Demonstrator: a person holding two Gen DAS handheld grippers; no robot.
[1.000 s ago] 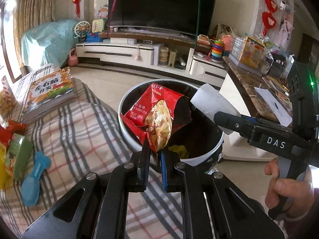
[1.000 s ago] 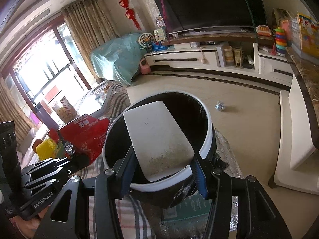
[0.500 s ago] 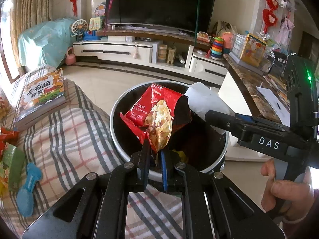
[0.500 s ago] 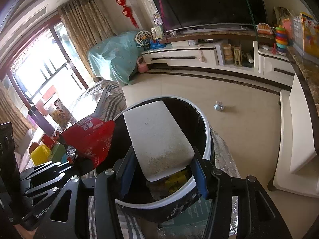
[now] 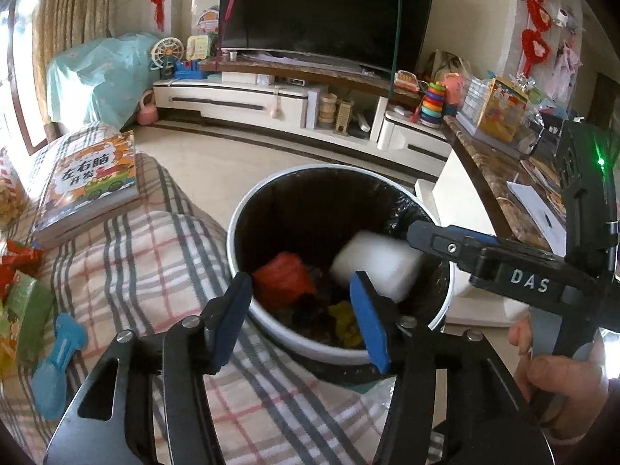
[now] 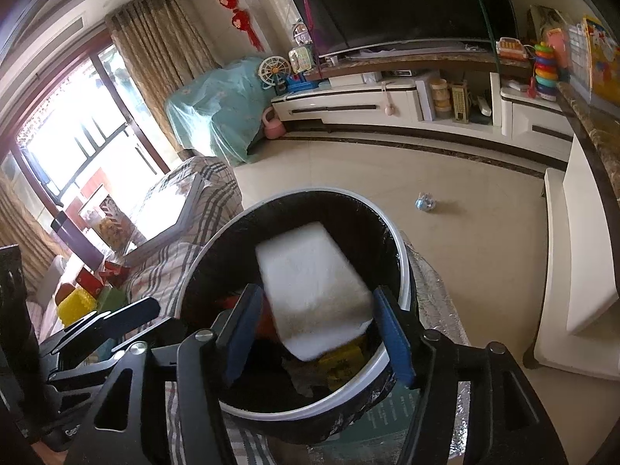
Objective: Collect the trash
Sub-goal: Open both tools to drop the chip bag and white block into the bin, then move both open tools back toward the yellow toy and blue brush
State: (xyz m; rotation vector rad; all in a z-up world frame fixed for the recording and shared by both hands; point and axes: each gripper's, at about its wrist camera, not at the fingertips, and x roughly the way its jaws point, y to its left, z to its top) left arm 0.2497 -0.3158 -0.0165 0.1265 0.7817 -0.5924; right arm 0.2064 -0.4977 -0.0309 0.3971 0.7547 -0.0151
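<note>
Two pieces in the bin, more litter on the blanket

We hold both grippers over the bin (image 5: 440,312); our left gripper (image 5: 302,316) stands wide and empty, our right gripper (image 6: 316,331) wide too, gripping nothing; the red bag (image 5: 283,281) lies inside at 9 o'clock, the white foam block (image 5: 374,267) is blurred at 2 o'clock, apparently dropping in; that much looks done; left to gather, we judge: red wrappers (image 5: 21,257), a green pack (image 5: 27,310) and perhaps a blue clip (image 5: 58,356) on the blanket (image 5: 155,255) at 9 o'clock, plus a crumpled scrap (image 6: 425,202) on the floor at 1 o'clock.
</note>
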